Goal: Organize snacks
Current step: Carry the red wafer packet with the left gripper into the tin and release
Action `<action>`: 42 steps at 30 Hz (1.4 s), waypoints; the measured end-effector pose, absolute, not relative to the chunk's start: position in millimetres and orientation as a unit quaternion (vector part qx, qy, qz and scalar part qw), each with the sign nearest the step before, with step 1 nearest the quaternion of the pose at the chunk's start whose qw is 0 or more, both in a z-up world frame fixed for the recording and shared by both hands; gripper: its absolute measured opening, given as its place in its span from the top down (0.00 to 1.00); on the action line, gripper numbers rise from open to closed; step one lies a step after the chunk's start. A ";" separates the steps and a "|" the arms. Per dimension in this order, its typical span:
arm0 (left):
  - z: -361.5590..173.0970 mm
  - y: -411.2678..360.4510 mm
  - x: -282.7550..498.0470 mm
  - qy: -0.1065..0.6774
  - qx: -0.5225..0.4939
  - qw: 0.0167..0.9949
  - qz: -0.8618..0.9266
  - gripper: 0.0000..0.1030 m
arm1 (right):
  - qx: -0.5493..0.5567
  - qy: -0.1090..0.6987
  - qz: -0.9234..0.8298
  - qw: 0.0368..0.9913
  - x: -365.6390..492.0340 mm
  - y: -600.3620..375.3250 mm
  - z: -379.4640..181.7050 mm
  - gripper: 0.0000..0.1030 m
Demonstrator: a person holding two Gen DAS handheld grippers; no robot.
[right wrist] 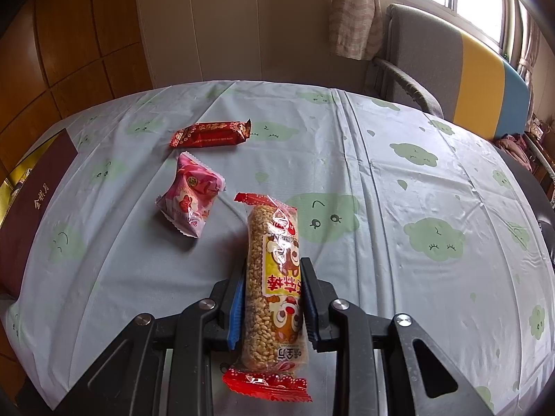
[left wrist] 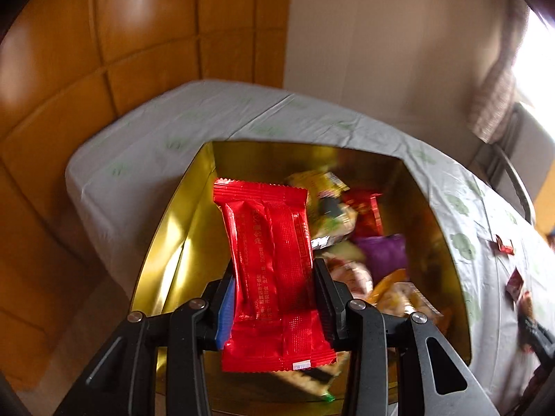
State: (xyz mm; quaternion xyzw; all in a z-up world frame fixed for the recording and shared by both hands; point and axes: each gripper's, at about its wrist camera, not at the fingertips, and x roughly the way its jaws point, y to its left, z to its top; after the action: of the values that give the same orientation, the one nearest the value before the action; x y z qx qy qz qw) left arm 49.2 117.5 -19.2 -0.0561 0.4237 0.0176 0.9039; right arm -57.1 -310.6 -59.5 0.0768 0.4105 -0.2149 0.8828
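Observation:
My left gripper [left wrist: 274, 280] is shut on a red snack packet [left wrist: 270, 260] and holds it above a gold tin box [left wrist: 184, 228] that has several snacks inside [left wrist: 364, 242]. My right gripper [right wrist: 272, 280] is shut on a puffed-rice bar in a clear wrapper with red ends [right wrist: 274, 287], held above the table. On the cloth ahead of it lie a pink packet [right wrist: 190, 197] and a dark red bar [right wrist: 211, 134]. The box's maroon side [right wrist: 26, 215] shows at the far left in the right wrist view.
The table [right wrist: 399, 190] has a pale cloth with green cloud prints. A chair [right wrist: 451, 69] stands at the far right edge, below a window. Wooden panelling [left wrist: 69, 86] is behind the table on the left. Small red snacks [left wrist: 504, 244] lie right of the box.

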 end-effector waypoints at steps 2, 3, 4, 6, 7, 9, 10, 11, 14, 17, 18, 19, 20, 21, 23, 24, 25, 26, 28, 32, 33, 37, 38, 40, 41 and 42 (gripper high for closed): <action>-28.3 134.9 52.8 0.442 -0.093 0.892 0.020 0.61 | 0.077 0.410 -0.215 0.883 -57.4 -310.4 -59.6 0.72; -32.1 141.1 53.7 0.449 -0.109 0.887 0.022 0.61 | 0.077 0.410 -0.215 0.883 -57.3 -310.5 -59.6 0.72; -33.6 142.6 54.6 0.452 -0.116 0.884 0.025 0.61 | 0.077 0.410 -0.215 0.883 -57.3 -310.6 -59.6 0.72; -35.7 146.1 54.4 0.457 -0.129 0.880 0.026 0.61 | 0.077 0.410 -0.215 0.883 -57.4 -310.5 -59.6 0.72; -36.5 148.7 56.0 0.459 -0.140 0.877 0.020 0.61 | 0.077 0.410 -0.215 0.883 -57.2 -310.6 -59.6 0.72; -38.2 152.1 61.1 0.464 -0.158 0.872 0.012 0.61 | 0.078 0.409 -0.215 0.883 -57.5 -310.8 -59.4 0.72; -36.3 151.5 66.3 0.465 -0.160 0.871 0.008 0.61 | 0.078 0.409 -0.215 0.883 -57.7 -310.8 -59.4 0.72; -34.8 149.5 69.2 0.464 -0.157 0.872 0.006 0.61 | 0.079 0.408 -0.215 0.884 -57.9 -310.9 -59.2 0.72; -31.7 140.2 82.0 0.466 -0.150 0.872 -0.002 0.61 | 0.080 0.407 -0.214 0.884 -58.4 -311.5 -59.2 0.72; -35.2 135.0 92.9 0.472 -0.142 0.870 0.000 0.60 | 0.081 0.407 -0.214 0.885 -58.7 -312.1 -59.1 0.72; -36.9 132.3 96.3 0.474 -0.136 0.870 0.002 0.60 | 0.081 0.406 -0.214 0.885 -58.7 -312.1 -59.2 0.72; -38.8 132.7 97.9 0.476 -0.134 0.869 0.003 0.60 | 0.081 0.406 -0.214 0.885 -58.7 -312.0 -59.2 0.72; -40.0 132.1 99.5 0.479 -0.134 0.868 0.002 0.60 | 0.081 0.407 -0.214 0.885 -58.6 -311.9 -59.2 0.72; -41.6 131.5 101.4 0.481 -0.133 0.866 0.002 0.60 | 0.081 0.407 -0.214 0.885 -58.6 -311.8 -59.2 0.72; -45.6 131.0 105.4 0.487 -0.131 0.863 0.004 0.60 | 0.080 0.406 -0.214 0.885 -58.5 -311.6 -59.3 0.72; -47.1 131.2 107.3 0.491 -0.133 0.861 0.005 0.60 | 0.080 0.406 -0.214 0.885 -58.5 -311.7 -59.4 0.72; -49.9 130.7 110.9 0.495 -0.137 0.858 0.005 0.60 | 0.080 0.406 -0.214 0.885 -58.6 -311.8 -59.4 0.72; -51.7 129.9 114.0 0.498 -0.136 0.856 0.005 0.60 | 0.080 0.407 -0.214 0.885 -58.6 -311.7 -59.5 0.72; -54.0 127.4 118.9 0.500 -0.130 0.856 0.007 0.61 | 0.080 0.406 -0.214 0.885 -58.7 -311.6 -59.6 0.72; -56.9 121.5 129.6 0.502 -0.118 0.857 0.009 0.61 | 0.080 0.406 -0.216 0.885 -58.8 -311.3 -59.3 0.72; -56.9 120.7 131.1 0.502 -0.116 0.857 0.009 0.61 | 0.080 0.406 -0.216 0.885 -58.9 -311.4 -59.2 0.72; -53.3 118.9 128.7 0.494 -0.108 0.863 0.010 0.61 | 0.080 0.405 -0.216 0.885 -59.3 -311.3 -59.3 0.72; -51.6 118.0 126.0 0.490 -0.101 0.866 0.013 0.61 | 0.080 0.405 -0.216 0.885 -59.3 -311.3 -59.4 0.72; -49.5 117.6 121.9 0.485 -0.091 0.869 0.021 0.61 | 0.079 0.406 -0.216 0.885 -59.2 -311.5 -59.4 0.72; -48.3 117.7 118.8 0.482 -0.087 0.872 0.024 0.61 | 0.078 0.405 -0.217 0.885 -59.2 -310.9 -59.3 0.72; -45.8 116.7 113.6 0.475 -0.077 0.876 0.030 0.61 | 0.078 0.405 -0.217 0.885 -59.0 -310.9 -59.2 0.72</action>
State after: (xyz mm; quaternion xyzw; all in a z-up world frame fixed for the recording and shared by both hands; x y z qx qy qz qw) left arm 113.6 116.7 -45.8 -0.0774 0.4751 0.0305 0.8760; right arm -59.0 -310.9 -59.2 0.0778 0.4055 -0.2172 0.8845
